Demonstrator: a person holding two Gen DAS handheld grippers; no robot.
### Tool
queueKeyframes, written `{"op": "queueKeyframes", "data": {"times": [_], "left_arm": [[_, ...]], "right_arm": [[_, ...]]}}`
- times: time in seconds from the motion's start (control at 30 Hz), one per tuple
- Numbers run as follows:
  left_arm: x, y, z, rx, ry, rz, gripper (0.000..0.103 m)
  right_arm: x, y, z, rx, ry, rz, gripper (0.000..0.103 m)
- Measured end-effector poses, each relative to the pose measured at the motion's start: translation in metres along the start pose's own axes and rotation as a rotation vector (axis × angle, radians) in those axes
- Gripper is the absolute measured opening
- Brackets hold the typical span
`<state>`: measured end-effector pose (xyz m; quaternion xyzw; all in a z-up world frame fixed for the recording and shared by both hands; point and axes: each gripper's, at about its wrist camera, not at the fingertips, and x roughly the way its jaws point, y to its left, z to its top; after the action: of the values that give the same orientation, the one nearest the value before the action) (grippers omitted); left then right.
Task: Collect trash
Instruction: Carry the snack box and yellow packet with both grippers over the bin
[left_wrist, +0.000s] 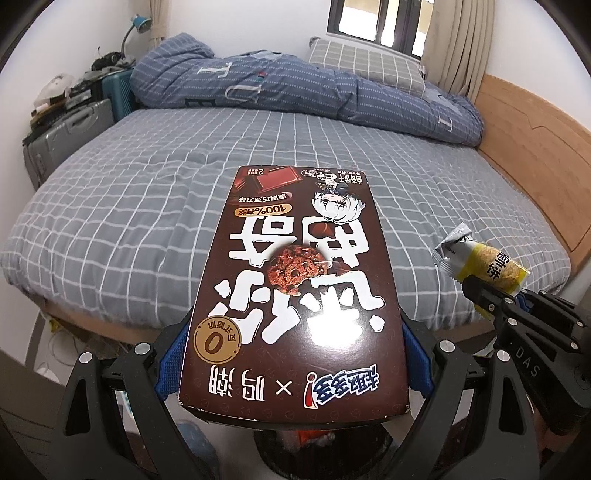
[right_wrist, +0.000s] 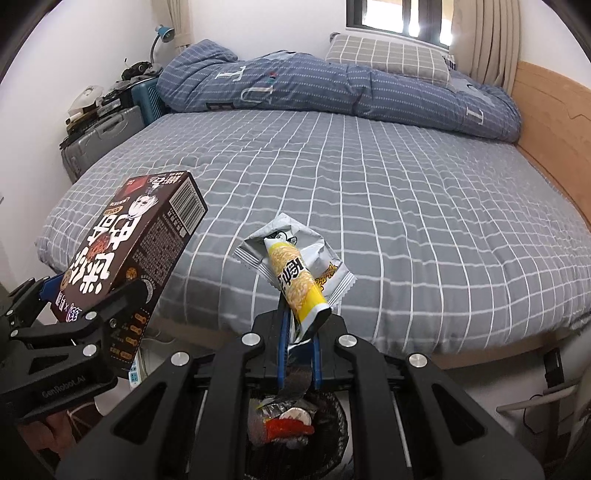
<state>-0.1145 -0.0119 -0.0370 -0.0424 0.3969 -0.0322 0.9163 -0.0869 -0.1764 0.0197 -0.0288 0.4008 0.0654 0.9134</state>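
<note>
Trash bin's (right_wrist: 295, 424) contents: right wrist view only

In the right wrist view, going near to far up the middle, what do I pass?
Trash bin → right hand-held gripper → yellow snack wrapper → grey checked bedsheet → blue folded quilt → window.

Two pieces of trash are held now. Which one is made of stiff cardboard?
The brown cookie box in the left claw. It is a flat, rigid box; the other piece, the yellow-and-silver snack wrapper in the right claw, is crumpled soft foil.
</note>
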Motion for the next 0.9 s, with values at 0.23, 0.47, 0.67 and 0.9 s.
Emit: {"op": "queueKeyframes", "data": {"times": [0.23,0.47,0.67,0.9], "left_arm": [[-0.019,-0.003,-0.008,0.015,0.028,0.005,0.089],[-0.021,-0.002,-0.011,0.018,0.084,0.006,0.089],[0.001,-0.002,-0.035,0.035,0.164,0.025,0.089],[0.047,0.004,-0.071,0.032,0.263,0.036,0.089]], "right_arm": [[-0.017,0.004,-0.024,-0.010,0.039,-0.010,0.009],[-0.017,-0.006,-0.051,0.019,0.099,-0.033,0.009],[0.004,-0.012,-0.079,0.030,0.171,-0.035,0.009],[0.050,-0.020,-0.110,0.053,0.298,0.008,0.009]]}}
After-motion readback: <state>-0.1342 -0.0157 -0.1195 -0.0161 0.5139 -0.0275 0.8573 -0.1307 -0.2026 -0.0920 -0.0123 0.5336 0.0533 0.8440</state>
